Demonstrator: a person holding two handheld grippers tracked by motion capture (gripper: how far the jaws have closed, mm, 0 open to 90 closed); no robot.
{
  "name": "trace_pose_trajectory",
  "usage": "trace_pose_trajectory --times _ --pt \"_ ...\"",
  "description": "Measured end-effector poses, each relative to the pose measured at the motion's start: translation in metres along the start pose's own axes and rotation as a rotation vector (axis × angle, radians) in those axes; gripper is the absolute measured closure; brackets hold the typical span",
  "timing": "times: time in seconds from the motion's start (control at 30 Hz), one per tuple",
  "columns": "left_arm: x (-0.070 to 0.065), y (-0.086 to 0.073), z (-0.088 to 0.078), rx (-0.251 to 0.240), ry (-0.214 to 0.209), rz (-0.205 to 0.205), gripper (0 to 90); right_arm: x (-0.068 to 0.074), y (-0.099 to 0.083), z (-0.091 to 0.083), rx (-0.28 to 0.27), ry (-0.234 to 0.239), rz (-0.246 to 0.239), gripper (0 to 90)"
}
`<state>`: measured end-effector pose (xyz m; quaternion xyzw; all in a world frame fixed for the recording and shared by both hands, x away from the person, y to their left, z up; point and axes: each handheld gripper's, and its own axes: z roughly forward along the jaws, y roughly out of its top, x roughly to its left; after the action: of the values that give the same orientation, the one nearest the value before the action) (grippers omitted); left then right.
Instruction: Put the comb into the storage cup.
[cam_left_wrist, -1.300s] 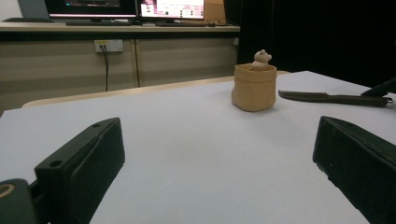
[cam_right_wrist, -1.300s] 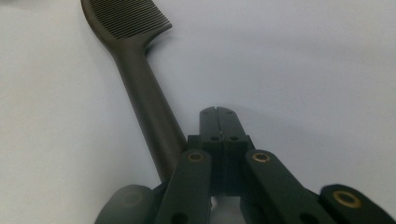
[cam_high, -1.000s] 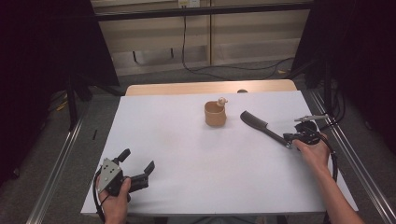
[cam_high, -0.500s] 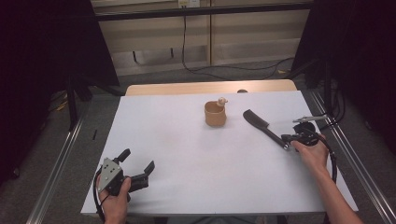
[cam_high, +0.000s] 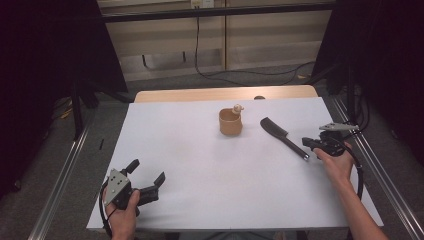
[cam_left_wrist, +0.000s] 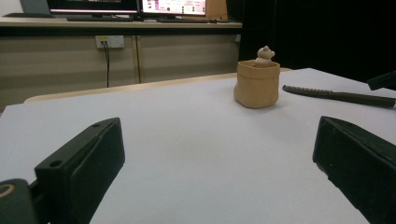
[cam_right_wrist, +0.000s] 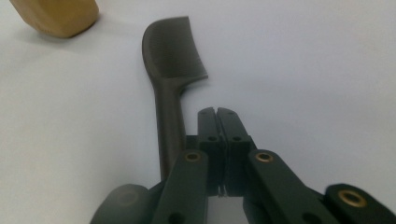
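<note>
In the high view a white table (cam_high: 210, 175) fills the middle of the frame, with a strip of bare wooden edge (cam_high: 225, 94) along its far side. Slightly above centre stands a small tan pot (cam_high: 230, 122) with a little pale figure (cam_high: 238, 108) perched at its rim. Just to the right of the pot lies a dark comb (cam_high: 281, 136), its toothed head toward the upper left and its thin handle running down to the lower right.

At the lower left of that view, a hand holds the left gripper (cam_high: 145, 185) low over the table (well apart from the pot), with its jaws spread wide. The left gripper view shows the two black jaws far apart at the bottom corners, nothing between them, and the pot and comb farther off.

At the right edge, the right gripper (cam_high: 306, 143) sits just beside the end of the comb's handle. In the right gripper view its jaws are pressed together with nothing between them, and the comb's handle runs alongside them on the left.
</note>
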<state>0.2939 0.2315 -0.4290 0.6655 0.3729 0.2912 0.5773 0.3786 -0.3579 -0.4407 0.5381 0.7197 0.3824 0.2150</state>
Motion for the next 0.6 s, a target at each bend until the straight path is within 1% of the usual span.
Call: trace_pose_trajectory --times 0.03,0.07,0.1,0.13,0.17,0.2,0.27,0.3,0.33,0.37,0.4,0.43,0.47,0.5,0.53,0.57,0.6 --pt "0.000 0.000 0.000 0.000 0.000 0.000 2.3 0.000 0.000 -0.001 -0.016 0.001 0.001 86.4" --pt "0.000 0.000 0.000 -0.001 -0.001 -0.004 2.3 0.000 0.000 -0.002 -0.026 -0.001 -0.003 82.1" --pt "0.000 0.000 0.000 -0.001 0.000 -0.005 2.3 0.000 0.000 -0.004 -0.037 -0.001 0.008 79.3" --pt "0.000 0.000 0.000 -0.001 0.000 -0.005 2.3 0.000 0.000 -0.004 -0.037 -0.001 0.008 79.3" --pt "0.000 0.000 0.000 0.002 -0.001 0.000 2.3 0.000 0.001 -0.005 -0.054 0.005 0.014 78.8" --pt "0.001 0.000 0.001 0.005 -0.001 0.003 2.3 0.001 0.002 -0.008 -0.081 0.021 0.008 71.6" --pt "0.000 0.000 0.001 0.003 -0.007 0.000 2.3 0.002 0.004 -0.011 -0.115 0.034 0.019 59.3" --pt "0.000 0.000 0.001 0.003 -0.006 0.002 2.3 0.002 0.005 -0.012 -0.132 0.031 0.021 52.9" --pt "0.000 0.000 0.001 0.002 -0.006 0.000 2.3 0.003 0.006 -0.014 -0.149 0.012 0.030 45.7" --pt "0.000 0.000 0.001 0.002 -0.007 0.001 2.3 0.004 0.007 -0.015 -0.168 -0.008 0.034 35.2" --pt "0.000 0.000 0.001 0.001 -0.006 0.001 2.3 0.004 0.008 -0.016 -0.186 -0.022 0.043 28.9" --pt "0.000 0.000 0.001 0.002 -0.004 0.004 2.3 0.003 0.008 -0.017 -0.200 -0.037 0.039 22.9" --pt "0.000 0.000 0.001 0.001 -0.005 0.001 2.3 0.003 0.009 -0.018 -0.208 -0.051 0.045 16.4" --pt "0.000 0.000 0.001 0.004 -0.008 0.003 2.3 0.002 0.009 -0.018 -0.211 -0.060 0.036 10.4" --pt "0.000 0.000 0.001 0.006 -0.010 0.004 2.3 0.002 0.010 -0.018 -0.200 -0.064 0.034 5.8" --pt "0.000 0.000 0.001 0.005 -0.009 0.000 2.3 0.002 0.010 -0.019 -0.197 -0.074 0.028 3.5" --pt "0.000 0.000 0.001 0.006 -0.008 0.002 2.3 0.003 0.010 -0.020 -0.196 -0.072 0.019 4.0"
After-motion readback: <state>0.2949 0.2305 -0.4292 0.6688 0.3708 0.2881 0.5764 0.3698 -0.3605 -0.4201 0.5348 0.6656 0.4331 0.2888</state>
